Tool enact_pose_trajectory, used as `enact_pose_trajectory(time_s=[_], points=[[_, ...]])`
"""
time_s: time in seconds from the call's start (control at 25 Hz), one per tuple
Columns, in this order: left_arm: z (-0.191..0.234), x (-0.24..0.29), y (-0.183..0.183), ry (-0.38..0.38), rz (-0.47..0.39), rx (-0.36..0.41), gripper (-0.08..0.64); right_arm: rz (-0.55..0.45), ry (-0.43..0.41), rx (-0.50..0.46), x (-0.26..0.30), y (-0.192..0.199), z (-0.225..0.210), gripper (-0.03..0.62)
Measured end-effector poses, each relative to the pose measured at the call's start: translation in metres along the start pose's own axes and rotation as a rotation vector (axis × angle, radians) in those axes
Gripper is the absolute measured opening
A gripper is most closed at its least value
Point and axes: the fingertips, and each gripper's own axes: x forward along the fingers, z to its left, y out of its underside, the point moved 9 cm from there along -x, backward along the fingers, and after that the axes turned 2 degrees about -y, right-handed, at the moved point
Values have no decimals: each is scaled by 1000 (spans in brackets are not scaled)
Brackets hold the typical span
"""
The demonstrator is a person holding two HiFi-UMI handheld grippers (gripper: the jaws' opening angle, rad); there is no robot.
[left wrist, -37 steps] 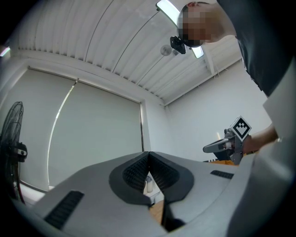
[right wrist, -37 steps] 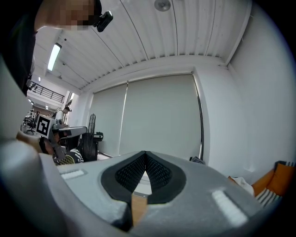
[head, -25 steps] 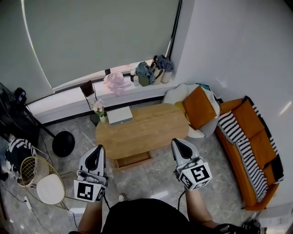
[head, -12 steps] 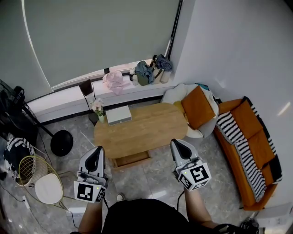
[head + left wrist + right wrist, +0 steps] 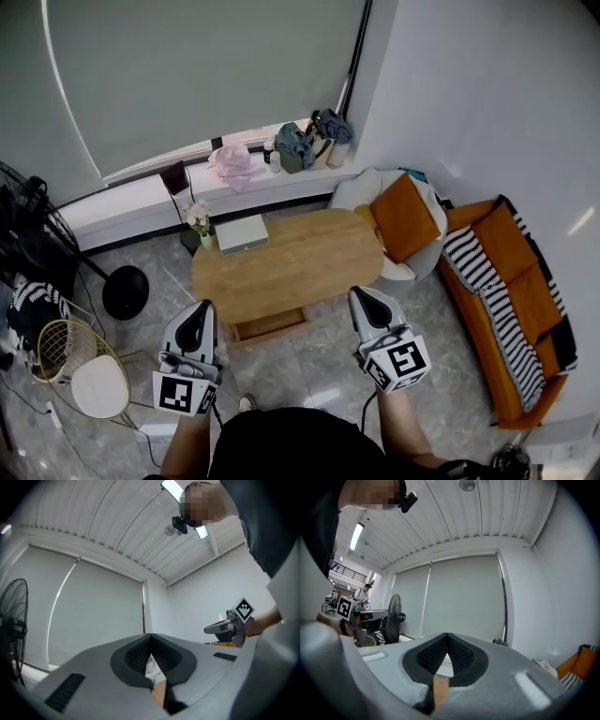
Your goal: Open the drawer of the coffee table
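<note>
The oval wooden coffee table (image 5: pixel 300 267) stands in the middle of the head view. Below its near edge a wooden drawer (image 5: pixel 270 325) shows a little. My left gripper (image 5: pixel 199 311) hovers in front of the table's near left side, jaws shut with nothing between them. My right gripper (image 5: pixel 362 296) hangs near the table's near right end, also shut and empty. Neither touches the table or the drawer. In the left gripper view the left gripper (image 5: pixel 150 636) has its pads pressed together, and the right gripper (image 5: pixel 224 626) shows at the side. In the right gripper view the right gripper (image 5: pixel 447 636) is closed too.
A white box (image 5: pixel 242 233) and a small flower vase (image 5: pixel 200 221) sit at the table's far left. A white armchair with an orange cushion (image 5: pixel 405 223) and an orange sofa (image 5: pixel 514 305) stand to the right. A wire chair (image 5: pixel 81 373) and a fan base (image 5: pixel 128 292) are at the left.
Both grippers stay shut in nearly the same place. The room has slid slightly left and up in the head view.
</note>
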Motion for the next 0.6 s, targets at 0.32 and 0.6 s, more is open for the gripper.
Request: enact_pose_trajectory(time_s=[0.32,0.6], points=[[0,-4,1,-4,8,2,8,2,-9,13,0,3,3,5],[-5,-9,2,-4,10,4,8,-3,-16,24,-4,8,4,5]])
